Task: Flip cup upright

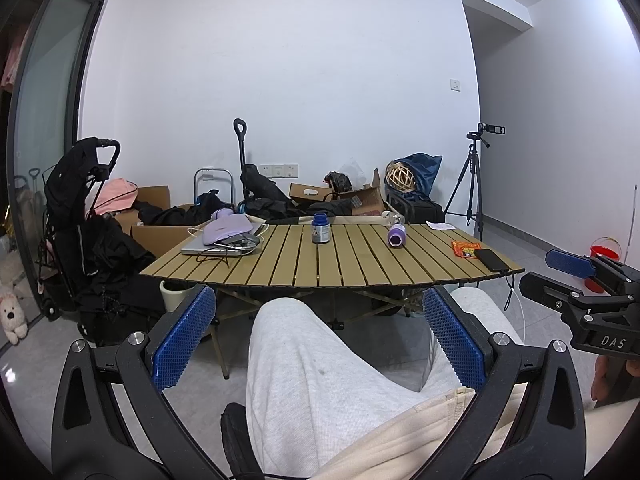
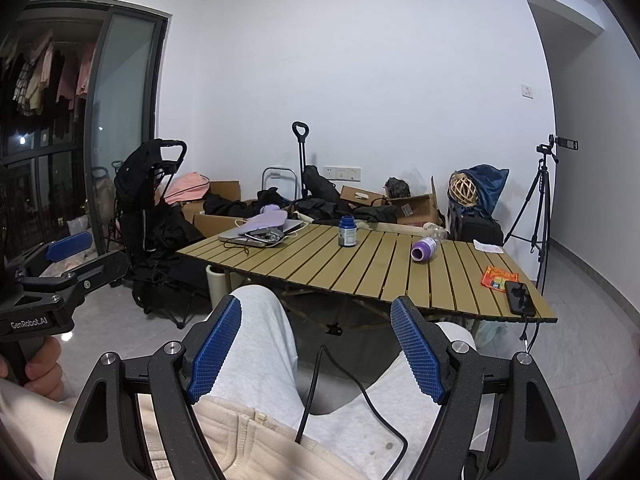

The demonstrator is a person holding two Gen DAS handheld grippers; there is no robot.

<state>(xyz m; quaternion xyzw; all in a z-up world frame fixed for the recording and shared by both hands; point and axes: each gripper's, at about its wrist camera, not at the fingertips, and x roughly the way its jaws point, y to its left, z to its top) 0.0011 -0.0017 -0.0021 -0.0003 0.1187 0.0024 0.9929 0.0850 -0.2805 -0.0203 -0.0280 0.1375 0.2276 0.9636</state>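
Observation:
A purple cup (image 1: pixel 396 236) (image 2: pixel 424 249) lies on its side on the slatted wooden table (image 1: pixel 360 264) (image 2: pixel 380 276), right of centre, its mouth turned toward me. My left gripper (image 1: pixel 318 300) is open and holds nothing, hanging low over a person's knee, well short of the table's near edge. My right gripper (image 2: pixel 316 304) is open too, also over the lap, and nothing sits between its blue pads (image 2: pixel 420 356). Each gripper shows at the side of the other's view: the right gripper (image 1: pixel 572 272) and the left gripper (image 2: pixel 80 252).
On the table stand a blue jar (image 1: pixel 321 229) (image 2: pixel 346 232), a laptop (image 1: pixel 218 249) (image 2: pixel 240 236) under a lilac item, an orange packet (image 1: pixel 465 248) and a black phone (image 2: pixel 519 297). A clear bottle (image 2: pixel 436 233) lies behind the cup. A tripod (image 2: pixel 538 204) stands at right, a stroller (image 1: pixel 80 220) at left.

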